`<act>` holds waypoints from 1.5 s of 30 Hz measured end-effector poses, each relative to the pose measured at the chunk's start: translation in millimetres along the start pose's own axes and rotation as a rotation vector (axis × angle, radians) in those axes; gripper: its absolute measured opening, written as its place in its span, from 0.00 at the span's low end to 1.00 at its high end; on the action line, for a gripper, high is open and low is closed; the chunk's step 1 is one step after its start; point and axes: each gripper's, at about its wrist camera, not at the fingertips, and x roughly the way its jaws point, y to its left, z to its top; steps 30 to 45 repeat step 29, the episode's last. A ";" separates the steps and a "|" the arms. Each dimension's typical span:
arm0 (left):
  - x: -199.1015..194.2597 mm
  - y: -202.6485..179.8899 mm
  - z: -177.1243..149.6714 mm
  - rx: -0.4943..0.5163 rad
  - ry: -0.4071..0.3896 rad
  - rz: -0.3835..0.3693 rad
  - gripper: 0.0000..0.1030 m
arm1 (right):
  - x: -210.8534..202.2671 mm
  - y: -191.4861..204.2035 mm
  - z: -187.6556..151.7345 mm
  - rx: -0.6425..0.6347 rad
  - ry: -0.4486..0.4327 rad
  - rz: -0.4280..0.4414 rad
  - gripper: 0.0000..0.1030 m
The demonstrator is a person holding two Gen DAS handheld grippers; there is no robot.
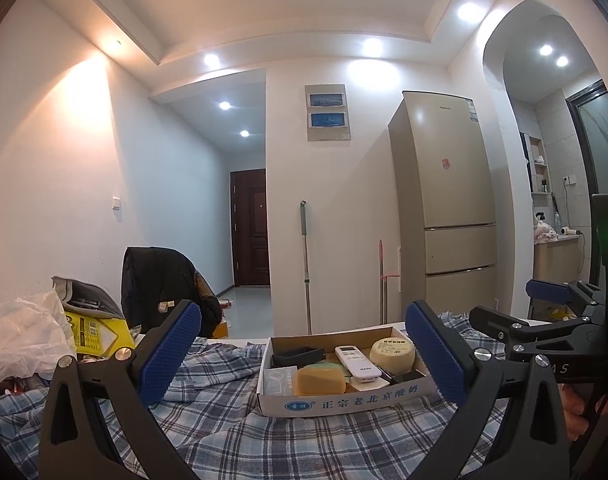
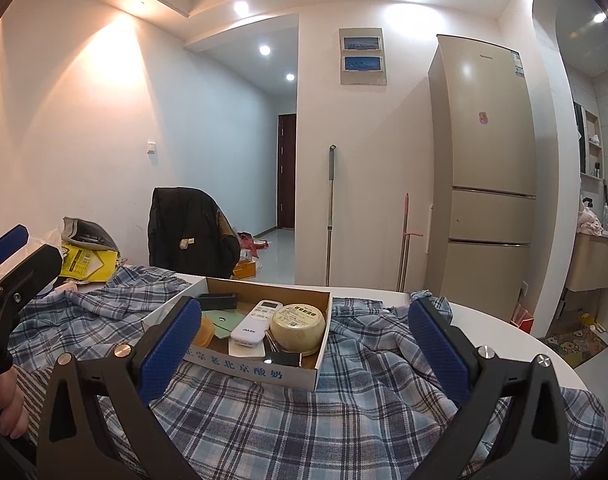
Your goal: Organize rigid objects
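A shallow cardboard box [image 1: 343,400] is sitting on a blue plaid cloth [image 1: 232,432] that is covering the white tabletop [image 2: 503,320]. Inside it, a white remote control [image 1: 355,362] is lying in the middle, a round cream tin [image 1: 392,350] is resting at its 3 o'clock, a yellow soap-like block [image 1: 319,381] at its 8 o'clock, and a black rectangular case [image 1: 298,354] at its 10 o'clock.

The left claw [image 1: 304,360] is hovering in front of the box with its blue pads spread wide and gripping nothing. The right claw [image 2: 304,352] is doing likewise, jaws spread and empty, framing the box from the other side; it is also showing at 3 o'clock in the left view.

At 9 o'clock of the box, clutter is crowding the tabletop edge: a yellow package [image 1: 94,330] and a crumpled plastic bag [image 1: 24,332]. Behind them a dark jacket [image 2: 192,232] is hanging over a chair. A beige fridge [image 2: 483,152] and a mop handle [image 2: 330,212] are standing against the far wall.
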 end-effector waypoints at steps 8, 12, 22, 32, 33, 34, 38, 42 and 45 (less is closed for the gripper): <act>4.1 5.5 1.2 -0.022 0.019 0.002 1.00 | 0.4 -0.8 0.3 -0.003 -0.002 0.001 1.00; 4.4 4.9 1.1 -0.020 0.019 0.003 1.00 | 0.4 -0.8 0.3 -0.005 -0.002 0.000 1.00; 4.3 5.0 1.1 -0.023 0.019 0.004 1.00 | -0.6 0.9 -0.7 -0.012 -0.007 -0.001 1.00; 4.2 5.9 1.4 -0.023 0.021 0.002 1.00 | -0.9 1.2 -0.7 -0.012 -0.006 -0.001 1.00; 4.2 5.9 1.4 -0.023 0.021 0.002 1.00 | -0.9 1.2 -0.7 -0.012 -0.006 -0.001 1.00; 4.2 5.9 1.4 -0.023 0.021 0.002 1.00 | -0.9 1.2 -0.7 -0.012 -0.006 -0.001 1.00; 4.2 5.9 1.4 -0.023 0.021 0.002 1.00 | -0.9 1.2 -0.7 -0.012 -0.006 -0.001 1.00; 4.2 5.9 1.4 -0.023 0.021 0.002 1.00 | -0.9 1.2 -0.7 -0.012 -0.006 -0.001 1.00; 4.2 5.9 1.4 -0.023 0.021 0.002 1.00 | -0.9 1.2 -0.7 -0.012 -0.006 -0.001 1.00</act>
